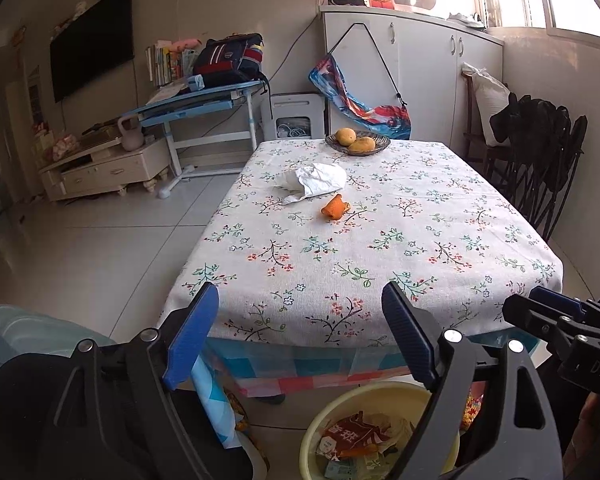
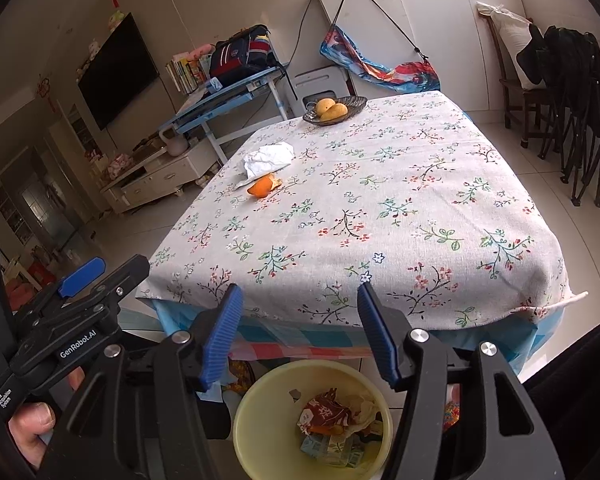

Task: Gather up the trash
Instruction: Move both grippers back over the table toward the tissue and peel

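A crumpled white tissue and an orange peel lie on the floral tablecloth, toward its far left. They also show in the right wrist view: the tissue and the peel. A yellow trash bin with wrappers inside stands on the floor below the table's near edge; it also shows in the left wrist view. My left gripper is open and empty, at the near edge. My right gripper is open and empty, above the bin.
A dark bowl with two yellow fruits sits at the table's far edge. Dark chairs stand to the right, a blue desk and a TV cabinet to the left, white cupboards behind.
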A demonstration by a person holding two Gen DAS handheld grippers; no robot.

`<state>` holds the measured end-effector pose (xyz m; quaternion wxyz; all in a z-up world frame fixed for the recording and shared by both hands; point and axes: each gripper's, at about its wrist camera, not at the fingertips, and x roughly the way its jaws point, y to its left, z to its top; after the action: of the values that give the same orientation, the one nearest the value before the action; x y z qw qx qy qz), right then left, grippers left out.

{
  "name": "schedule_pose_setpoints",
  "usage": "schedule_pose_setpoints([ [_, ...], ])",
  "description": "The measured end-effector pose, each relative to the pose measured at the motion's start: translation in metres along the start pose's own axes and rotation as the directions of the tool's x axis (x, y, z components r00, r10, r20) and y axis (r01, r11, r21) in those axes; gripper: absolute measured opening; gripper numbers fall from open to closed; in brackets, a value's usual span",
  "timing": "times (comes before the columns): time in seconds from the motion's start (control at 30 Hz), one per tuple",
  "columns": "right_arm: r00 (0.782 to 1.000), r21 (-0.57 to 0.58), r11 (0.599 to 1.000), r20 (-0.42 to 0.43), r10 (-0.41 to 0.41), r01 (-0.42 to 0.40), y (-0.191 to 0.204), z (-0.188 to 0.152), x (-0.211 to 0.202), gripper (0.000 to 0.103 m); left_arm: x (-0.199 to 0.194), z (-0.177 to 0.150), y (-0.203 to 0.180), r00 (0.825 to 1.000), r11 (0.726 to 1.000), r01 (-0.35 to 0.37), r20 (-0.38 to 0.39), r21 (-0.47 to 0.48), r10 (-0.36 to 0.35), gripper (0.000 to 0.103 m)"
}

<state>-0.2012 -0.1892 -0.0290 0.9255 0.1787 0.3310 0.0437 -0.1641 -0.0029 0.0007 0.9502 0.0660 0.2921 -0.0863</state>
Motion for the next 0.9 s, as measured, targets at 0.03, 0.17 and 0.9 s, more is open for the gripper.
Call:
schedule_pose_setpoints([
  [0.03,1.000,0.000,1.000,-0.001,0.001,-0.001,0.001,0.000,0.001,0.058,0.000,0.000,0.000,1.000,1.000,0.000,0.000,-0.001,0.000,0.081],
  [0.17,1.000,0.000,1.000,-0.011,0.014,-0.014,0.005,0.001,0.007,0.059,0.001,0.002,0.002,1.000,1.000,0.010,-0.004,-0.019,-0.010,0.082],
  [0.9,0.996,-0.005,0.999,-0.086,0.032,-0.033,0.029,0.062,0.107,0.059,0.077,0.070,0.057,0.998,0.989,-0.021,-0.058,-0.148,0.013,0.088],
])
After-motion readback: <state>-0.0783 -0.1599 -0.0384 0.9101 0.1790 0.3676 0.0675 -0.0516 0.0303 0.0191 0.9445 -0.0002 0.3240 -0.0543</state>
